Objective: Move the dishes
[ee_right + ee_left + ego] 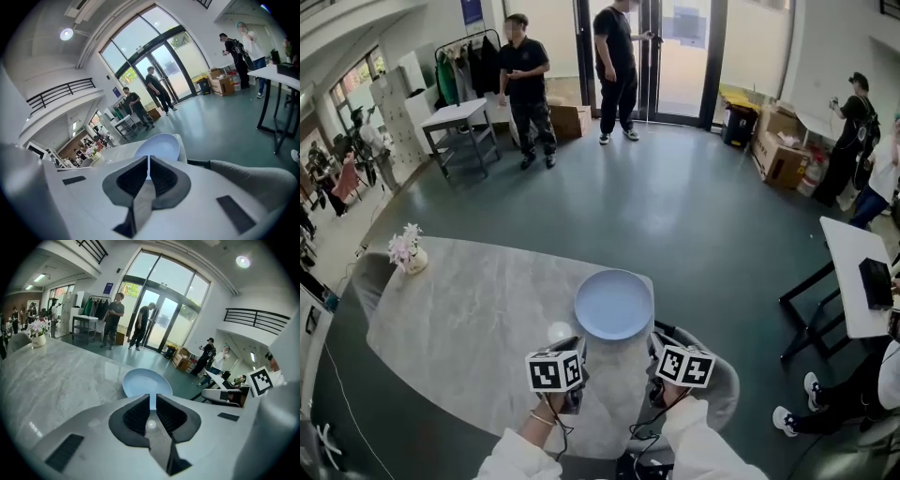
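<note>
A light blue plate (614, 305) lies on the marble table (469, 319), close to its far right edge. My left gripper (570, 349) hovers just short of the plate's near left rim, and my right gripper (661, 345) just short of its near right rim. In the left gripper view the plate (146, 382) sits straight ahead of the left gripper (153, 398), whose jaws are shut with nothing between them. In the right gripper view the plate (159, 146) lies just beyond the right gripper (148, 161), also shut and holding nothing.
A small vase of flowers (408, 251) stands at the table's far left end. A grey chair (724, 380) is tucked in at the right, beneath my right arm. A white desk (853, 281) stands further right. Two people (525, 89) stand near the glass doors.
</note>
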Motion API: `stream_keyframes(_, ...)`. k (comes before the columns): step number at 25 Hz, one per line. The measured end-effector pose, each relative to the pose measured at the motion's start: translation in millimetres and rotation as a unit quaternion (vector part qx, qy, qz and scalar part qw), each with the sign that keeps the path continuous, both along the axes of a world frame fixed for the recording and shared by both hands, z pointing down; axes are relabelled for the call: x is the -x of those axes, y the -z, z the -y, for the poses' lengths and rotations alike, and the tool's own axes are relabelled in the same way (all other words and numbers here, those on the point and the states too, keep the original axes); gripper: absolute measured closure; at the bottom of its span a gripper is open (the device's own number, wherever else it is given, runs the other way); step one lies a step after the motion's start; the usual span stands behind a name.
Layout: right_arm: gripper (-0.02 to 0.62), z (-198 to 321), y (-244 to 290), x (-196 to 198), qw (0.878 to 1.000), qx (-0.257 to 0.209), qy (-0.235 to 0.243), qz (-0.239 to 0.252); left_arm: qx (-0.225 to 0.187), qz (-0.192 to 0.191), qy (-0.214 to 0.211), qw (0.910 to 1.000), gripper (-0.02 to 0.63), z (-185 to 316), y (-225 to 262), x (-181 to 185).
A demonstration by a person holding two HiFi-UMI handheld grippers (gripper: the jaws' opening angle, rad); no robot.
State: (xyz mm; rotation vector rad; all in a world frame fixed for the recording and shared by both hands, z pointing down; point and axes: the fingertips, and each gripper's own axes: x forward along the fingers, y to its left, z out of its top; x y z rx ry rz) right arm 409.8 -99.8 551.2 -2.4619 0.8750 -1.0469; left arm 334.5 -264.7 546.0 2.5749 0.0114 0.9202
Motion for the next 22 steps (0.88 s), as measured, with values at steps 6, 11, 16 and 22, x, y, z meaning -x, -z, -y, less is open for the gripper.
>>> stream_keyframes(6,0.528,6.1,33.7,54.3,0.999,-0.004,0.023,-0.030,0.014,-0.017,-0.007,0.9997,0.591,-10.3,22.5,55.7)
stream_keyframes(11,0.530,8.5,40.4,109.1,0.998,-0.004,0.039,-0.044,0.017,-0.035,-0.002,0.9992,0.595,-8.9,27.1,107.9)
stream_keyframes(16,0.531,15.8,42.7,167.7,0.998,-0.023,0.048,-0.035,0.016,-0.053,-0.001,0.9984,0.595,-11.0,35.8,160.7)
stream_keyframes(22,0.532,25.2,55.4,232.0,0.996,-0.014,0.070,-0.049,0.011,-0.060,0.015,0.9980,0.595,-2.7,41.8,231.8)
